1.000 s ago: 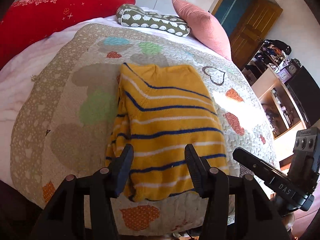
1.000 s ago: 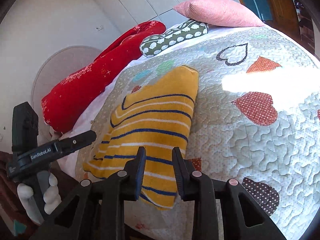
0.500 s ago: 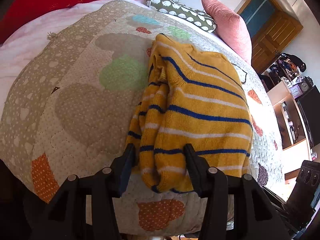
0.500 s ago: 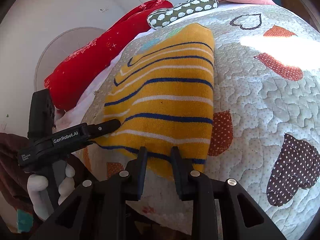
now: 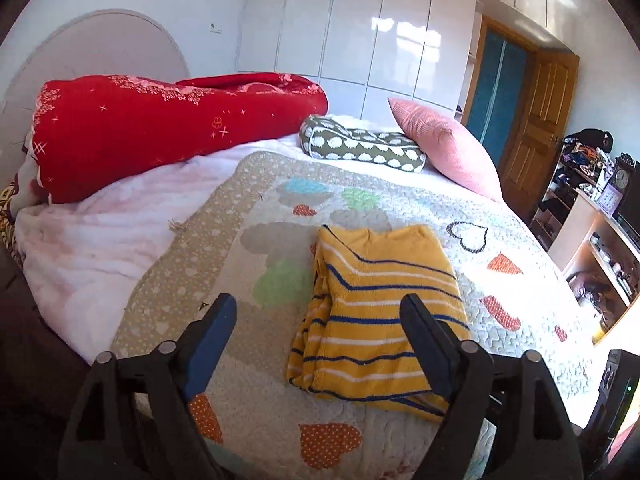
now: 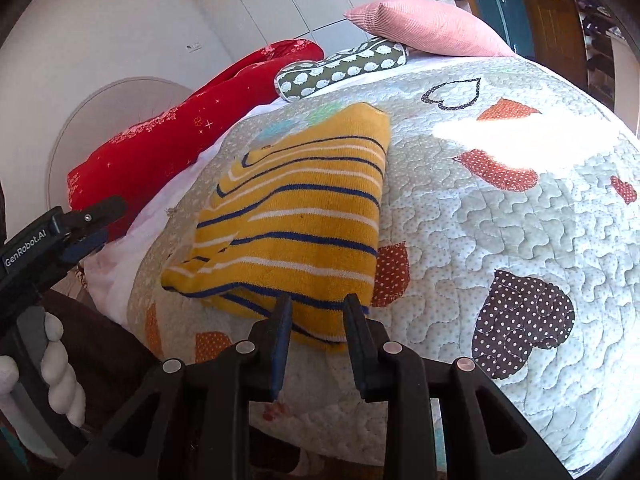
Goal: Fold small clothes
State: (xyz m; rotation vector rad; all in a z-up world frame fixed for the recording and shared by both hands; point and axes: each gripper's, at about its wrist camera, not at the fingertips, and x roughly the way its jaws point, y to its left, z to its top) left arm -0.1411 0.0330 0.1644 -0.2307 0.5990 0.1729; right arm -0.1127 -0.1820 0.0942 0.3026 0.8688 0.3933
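A folded yellow sweater (image 5: 380, 312) with blue and white stripes lies flat on the heart-patterned quilt (image 5: 240, 208), near the bed's front edge. My left gripper (image 5: 318, 312) hovers above and short of it. Its jaws are opening wide and nothing is pressed between them. In the right wrist view the sweater (image 6: 304, 232) reaches down to my right gripper (image 6: 318, 308), whose narrow gap is filled by the near hem. The left gripper (image 6: 100, 222) shows at the left edge, off the cloth, held by a white-gloved hand (image 6: 56, 368).
A rolled red duvet (image 5: 160, 132), a green patterned pillow (image 5: 360, 148) and a pink pillow (image 5: 444, 148) line the far side of the bed. Cluttered shelves (image 5: 592, 248) and a wooden door (image 5: 532, 120) stand to the right. The quilt (image 6: 500, 240) drops off just beneath the grippers.
My left gripper has let go of the sweater's hem, spread wide and pulled back and up. The right gripper has stayed narrow and now sits at the near hem.
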